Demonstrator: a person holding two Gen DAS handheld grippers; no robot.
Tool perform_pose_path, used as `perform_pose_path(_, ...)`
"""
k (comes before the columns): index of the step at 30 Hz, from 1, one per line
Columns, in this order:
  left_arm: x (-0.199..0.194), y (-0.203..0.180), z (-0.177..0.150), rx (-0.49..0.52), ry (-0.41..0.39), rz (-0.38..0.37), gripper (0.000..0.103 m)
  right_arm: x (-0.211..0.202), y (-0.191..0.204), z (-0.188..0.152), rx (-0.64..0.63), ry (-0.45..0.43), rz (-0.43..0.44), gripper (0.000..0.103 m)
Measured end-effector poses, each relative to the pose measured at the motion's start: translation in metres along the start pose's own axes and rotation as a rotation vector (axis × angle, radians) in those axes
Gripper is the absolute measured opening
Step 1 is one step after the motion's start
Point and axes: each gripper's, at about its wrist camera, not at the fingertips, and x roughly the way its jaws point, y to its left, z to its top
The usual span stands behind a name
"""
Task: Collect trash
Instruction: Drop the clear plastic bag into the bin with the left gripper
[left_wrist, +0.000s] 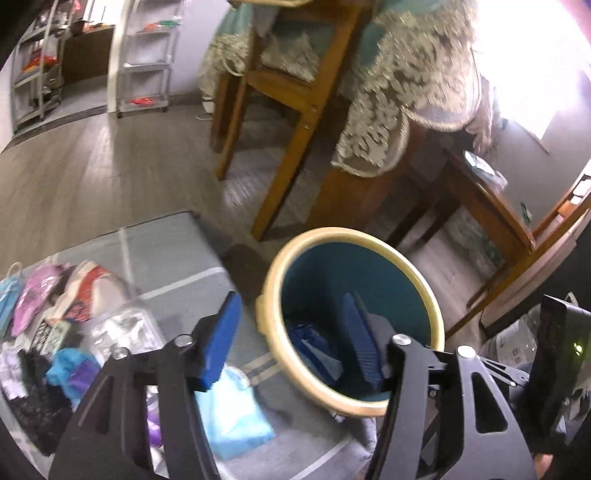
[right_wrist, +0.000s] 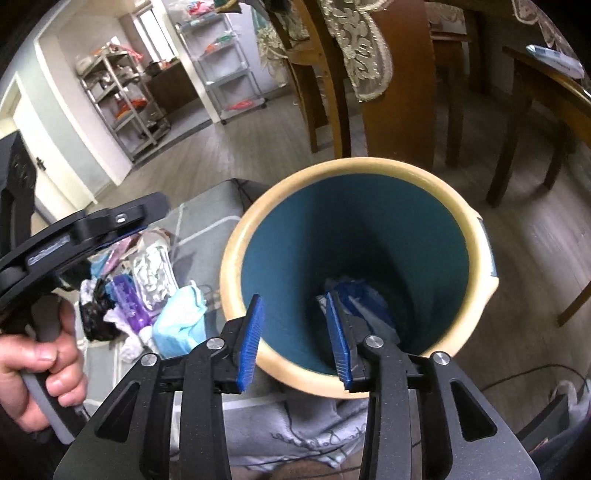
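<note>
A teal bin with a cream rim (left_wrist: 275, 280) (right_wrist: 236, 240) stands on the grey mat; blue trash (left_wrist: 310, 341) (right_wrist: 356, 291) lies at its bottom. My left gripper (left_wrist: 291, 317) is open and empty, its right finger over the bin mouth, its left finger over the mat. My right gripper (right_wrist: 295, 321) is open and empty, held above the bin's near rim. A pile of trash lies left of the bin: a light blue packet (left_wrist: 236, 417) (right_wrist: 181, 325), a purple wrapper (right_wrist: 127, 299), a clear foil pack (left_wrist: 122, 328) (right_wrist: 151, 273), black and white scraps (left_wrist: 33, 398).
The grey mat (left_wrist: 173, 243) covers the wood floor. A wooden chair (left_wrist: 280, 92) and a table with a lace cloth (left_wrist: 406, 74) stand behind the bin. Metal shelves (right_wrist: 122, 92) stand far back. The left gripper's body (right_wrist: 74, 236) and the hand holding it show at the right wrist view's left.
</note>
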Motion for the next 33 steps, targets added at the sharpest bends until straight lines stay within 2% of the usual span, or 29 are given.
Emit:
perform_pose_path(1, -0.006, 0.005, -0.002, -0.006, -0.007, 0.006, 0.064, 0.0, 0.002, 0.001, -0.003, -0.003, 0.004, 0.05)
perform_pose_path(2, -0.012, 0.009, -0.004, -0.01, -0.012, 0.013, 0.067, 0.0, 0.004, 0.001, -0.009, -0.007, 0.008, 0.052)
perform_pose_path(6, -0.036, 0.032, -0.015, -0.035, -0.036, 0.054, 0.074, 0.003, 0.015, 0.0, -0.051, -0.012, 0.013, 0.054)
perform_pose_path(14, -0.084, 0.083, -0.037, -0.097, -0.061, 0.148, 0.076, 0.006, 0.031, -0.002, -0.086, -0.018, 0.033, 0.062)
perform_pose_path(19, -0.112, 0.111, -0.055, -0.126, -0.075, 0.217, 0.077, 0.007, 0.043, -0.004, -0.114, -0.018, 0.046, 0.063)
perform_pose_path(25, -0.138, 0.141, -0.077, -0.199, -0.094, 0.308, 0.084, 0.01, 0.054, -0.006, -0.141, -0.005, 0.061, 0.063)
perform_pose_path(33, -0.135, 0.171, -0.088, -0.272, -0.079, 0.357, 0.084, 0.018, 0.079, -0.013, -0.196, 0.031, 0.094, 0.063)
